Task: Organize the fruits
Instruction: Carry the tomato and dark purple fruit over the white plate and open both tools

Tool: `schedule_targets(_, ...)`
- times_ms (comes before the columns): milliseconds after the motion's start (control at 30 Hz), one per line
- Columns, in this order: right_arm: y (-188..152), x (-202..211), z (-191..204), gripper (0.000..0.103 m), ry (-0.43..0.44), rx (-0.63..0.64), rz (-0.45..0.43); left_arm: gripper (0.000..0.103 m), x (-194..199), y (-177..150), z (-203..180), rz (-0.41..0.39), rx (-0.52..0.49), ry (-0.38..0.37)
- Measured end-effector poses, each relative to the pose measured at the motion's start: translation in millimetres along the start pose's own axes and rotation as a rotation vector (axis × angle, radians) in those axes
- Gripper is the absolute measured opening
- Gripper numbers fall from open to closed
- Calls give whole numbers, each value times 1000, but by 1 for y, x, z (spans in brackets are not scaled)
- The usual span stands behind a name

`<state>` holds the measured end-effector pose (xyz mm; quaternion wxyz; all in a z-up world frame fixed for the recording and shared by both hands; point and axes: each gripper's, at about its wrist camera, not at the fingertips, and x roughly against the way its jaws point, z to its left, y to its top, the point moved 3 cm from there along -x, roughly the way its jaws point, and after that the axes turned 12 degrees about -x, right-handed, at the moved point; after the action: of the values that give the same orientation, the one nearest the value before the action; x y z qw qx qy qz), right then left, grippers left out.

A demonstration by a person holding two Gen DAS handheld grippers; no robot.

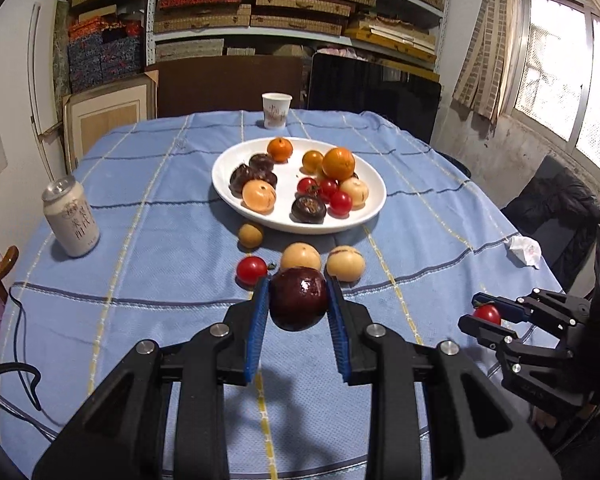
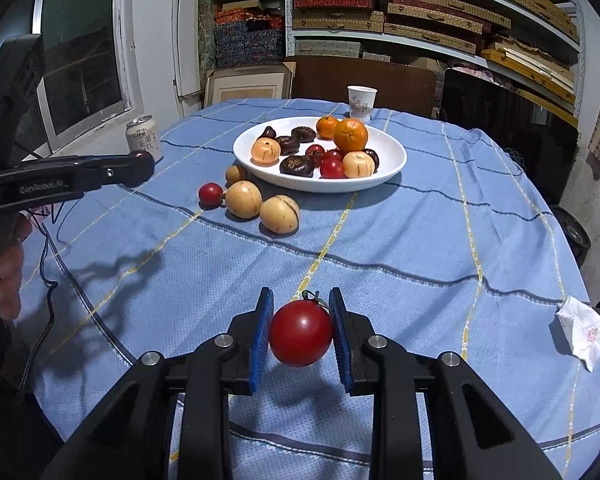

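L fingers (image 1: pixel 298 300) grip dark fruit (image 1: pixel 299 298); R fingers (image 2: pixel 300 332) grip tomato (image 2: pixel 301 333).

Left wrist view: low over tablecloth (image 1: pixel 140 208), facing 12 o'clock toward plate (image 1: pixel 364 216), right gripper (image 1: pixel 485 315) at 3 o'clock. Right wrist view: similar height, plate (image 2: pixel 396 168) at 12, left gripper (image 2: pixel 142 160) at 9. Both share plate, cup (image 1: pixel 276 109) (image 2: pixel 361 102), can (image 1: pixel 71 216) (image 2: pixel 143 138).
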<state>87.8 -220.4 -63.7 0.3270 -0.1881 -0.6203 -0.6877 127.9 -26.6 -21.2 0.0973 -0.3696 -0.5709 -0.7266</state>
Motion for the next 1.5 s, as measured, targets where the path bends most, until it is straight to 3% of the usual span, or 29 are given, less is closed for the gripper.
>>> schedule_targets(167,38,9,1,29,3,35,-52,28,2,24,10,-21,-9,2)
schedule_targets(367,112,-7,6,29,40,85,-94,28,-26,80,26,-31,-16,3)
schedule_targets(567,172,-62,11,29,3,167,-126,28,-104,124,45,50,28,-9)
schedule_targets(733,203,-120,3,29,-16,178,-110,28,-166,124,57,138,58,-8)
schedule_targets(1000,217,-169,14,30,53,203,-80,29,-205,122,63,176,70,-29)
schedule_targets(1033,217,-169,16,43,53,207,-86,29,-207,122,64,176,71,-29)
schedule_targets(1067,218,-168,16,52,52,206,-99,34,-206,122,65,175,73,-31)
schedule_targets(1167,221,-160,15,52,69,177,-116,58,-200,123,70,151,90,-11)
schedule_targets(1367,217,-130,0,52,78,107,-146,69,-167,125,72,99,136,-33)
schedule_targets(1500,198,-99,-5,52,70,88,-140,71,-125,117,65,55,114,-39)
